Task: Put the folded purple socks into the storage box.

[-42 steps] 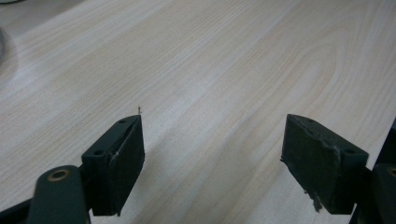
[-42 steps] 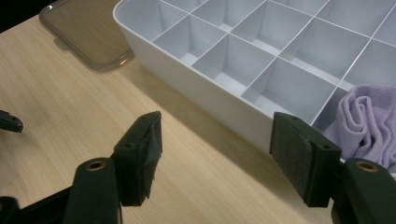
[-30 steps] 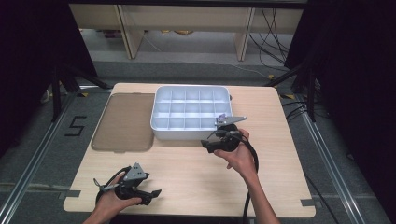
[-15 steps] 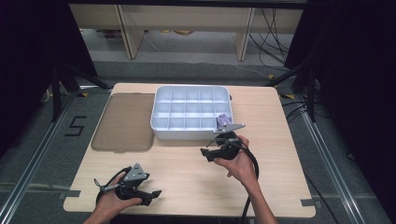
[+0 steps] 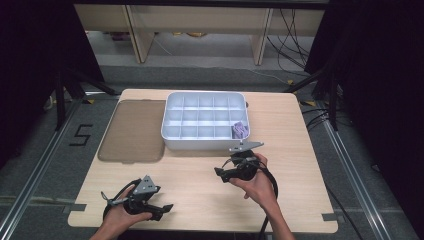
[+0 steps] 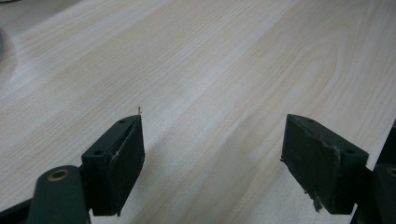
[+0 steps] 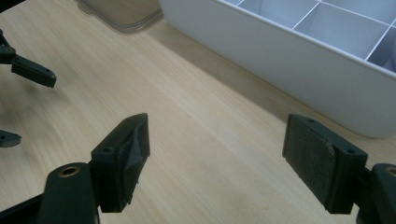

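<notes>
Since the earlier frames the right gripper (image 5: 223,174) has pulled back from the tray's near wall toward the near edge of the table (image 5: 300,200); it now sits over bare wood, apart from the tray. The left gripper (image 5: 162,210) has stayed put by the near left corner.

White divided tray (image 5: 205,141) sits at the middle of the far half of the table, a grid of compartments. One small purple item (image 5: 240,129) lies in the near right corner compartment; what it is can't be made out. The other compartments look empty as far as visible. A flat brownish translucent lid (image 5: 131,131) lies on the table just beside the tray's left side, edges close or touching, can't tell which.

Right gripper: jaws wide apart, nothing between them, pads (image 7: 314,161) over plain wood, in the right gripper view. That view has the tray wall (image 7: 299,65) ahead at upper right, the lid corner (image 7: 126,14) at the top, and the other gripper's jaw tips at the left edge.

Left gripper (image 6: 212,154): jaws also spread wide, holding nothing, with bare table beneath in the left gripper view. A hand (image 5: 122,217) grips it from the near edge; the other hand (image 5: 257,185) holds the right one.
</notes>
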Motion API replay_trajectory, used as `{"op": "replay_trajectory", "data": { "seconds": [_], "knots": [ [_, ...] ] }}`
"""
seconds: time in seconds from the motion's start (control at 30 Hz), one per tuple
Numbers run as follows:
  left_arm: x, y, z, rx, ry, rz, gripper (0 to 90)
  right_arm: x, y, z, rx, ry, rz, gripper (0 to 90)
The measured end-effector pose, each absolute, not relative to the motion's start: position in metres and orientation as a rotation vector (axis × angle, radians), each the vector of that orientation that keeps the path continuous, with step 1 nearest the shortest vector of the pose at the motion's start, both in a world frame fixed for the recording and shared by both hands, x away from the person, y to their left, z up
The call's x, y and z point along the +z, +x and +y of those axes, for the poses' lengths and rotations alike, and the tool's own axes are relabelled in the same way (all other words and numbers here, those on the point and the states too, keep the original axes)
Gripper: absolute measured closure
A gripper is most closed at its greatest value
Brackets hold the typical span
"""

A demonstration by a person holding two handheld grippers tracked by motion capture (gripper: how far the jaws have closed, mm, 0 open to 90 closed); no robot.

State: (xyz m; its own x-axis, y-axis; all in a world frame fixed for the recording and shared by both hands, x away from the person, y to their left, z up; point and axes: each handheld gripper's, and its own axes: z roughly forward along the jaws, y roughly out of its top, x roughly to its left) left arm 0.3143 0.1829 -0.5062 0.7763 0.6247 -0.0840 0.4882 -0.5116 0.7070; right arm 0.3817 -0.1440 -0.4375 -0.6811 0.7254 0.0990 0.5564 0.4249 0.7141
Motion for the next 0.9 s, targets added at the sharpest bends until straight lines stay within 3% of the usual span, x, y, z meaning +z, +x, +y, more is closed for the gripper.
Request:
{"op": "replay_trajectory", "data": {
  "seconds": [0.9],
  "knots": [
    [-0.507,0.313,0.182,0.242,2.204,0.832,20.7,-0.462,0.346,-0.150,1.084,1.134,2.494,19.7]
  ]
}}
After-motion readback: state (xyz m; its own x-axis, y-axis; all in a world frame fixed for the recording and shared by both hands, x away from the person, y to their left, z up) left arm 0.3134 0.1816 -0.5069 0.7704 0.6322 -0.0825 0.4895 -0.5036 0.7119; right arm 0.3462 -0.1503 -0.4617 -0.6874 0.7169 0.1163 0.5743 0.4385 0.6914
